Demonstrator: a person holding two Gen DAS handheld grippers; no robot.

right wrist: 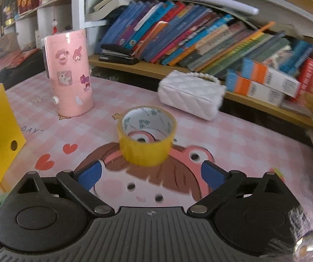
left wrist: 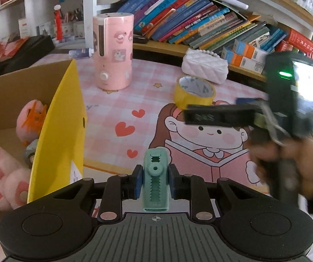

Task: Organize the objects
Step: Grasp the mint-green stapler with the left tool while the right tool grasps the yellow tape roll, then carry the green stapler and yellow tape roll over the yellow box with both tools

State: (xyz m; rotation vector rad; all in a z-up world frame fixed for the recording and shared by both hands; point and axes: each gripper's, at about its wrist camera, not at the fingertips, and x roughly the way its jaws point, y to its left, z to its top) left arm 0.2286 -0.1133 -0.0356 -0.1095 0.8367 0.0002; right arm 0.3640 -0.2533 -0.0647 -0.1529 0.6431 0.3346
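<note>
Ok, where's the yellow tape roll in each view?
Left wrist: tape roll right of centre, upper middle, lying on the mat, partly behind the right gripper.
Right wrist: tape roll dead centre, just ahead of the open jaws.
Shared landmark: the pink canister, up and left of the tape in both.

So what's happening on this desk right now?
A person is tidying a pink desk mat with two tools. The left hand-held gripper is shut on a small green clip-like object, beside a yellow cardboard box that already holds plush toys. The right hand-held gripper is open, facing a yellow tape roll standing on the mat, not touching it.
</note>
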